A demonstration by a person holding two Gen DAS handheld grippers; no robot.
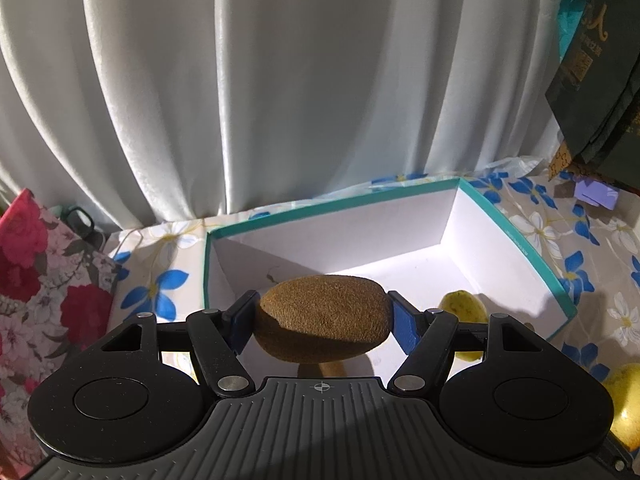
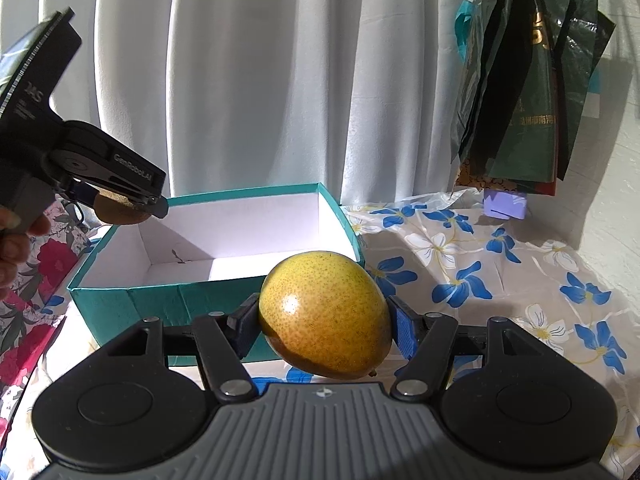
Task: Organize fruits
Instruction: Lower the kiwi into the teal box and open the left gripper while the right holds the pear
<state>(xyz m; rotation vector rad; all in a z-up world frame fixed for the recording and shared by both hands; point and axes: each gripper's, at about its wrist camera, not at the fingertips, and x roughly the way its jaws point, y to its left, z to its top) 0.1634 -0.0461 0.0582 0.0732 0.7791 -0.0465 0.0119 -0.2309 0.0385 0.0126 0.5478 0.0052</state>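
My left gripper [image 1: 322, 314] is shut on a brown kiwi [image 1: 322, 316] and holds it above the near left part of a teal box [image 1: 516, 236] with a white inside. A yellow-green fruit [image 1: 464, 310] lies in the box at the right, and something brown shows under the kiwi. My right gripper [image 2: 324, 326] is shut on a yellow-orange mango [image 2: 324, 314], held in front of the box's [image 2: 168, 300] near wall, outside it. The left gripper [image 2: 120, 196] with its kiwi [image 2: 116, 210] shows over the box's left rim in the right wrist view.
The box stands on a cloth with blue and white flowers [image 2: 500, 280]. A white curtain [image 1: 260, 80] hangs behind. Dark bags [image 2: 528, 92] hang at the right above a small purple box [image 2: 504, 204]. A red floral fabric [image 1: 36, 280] lies left. Another yellow fruit [image 1: 626, 408] is at the right edge.
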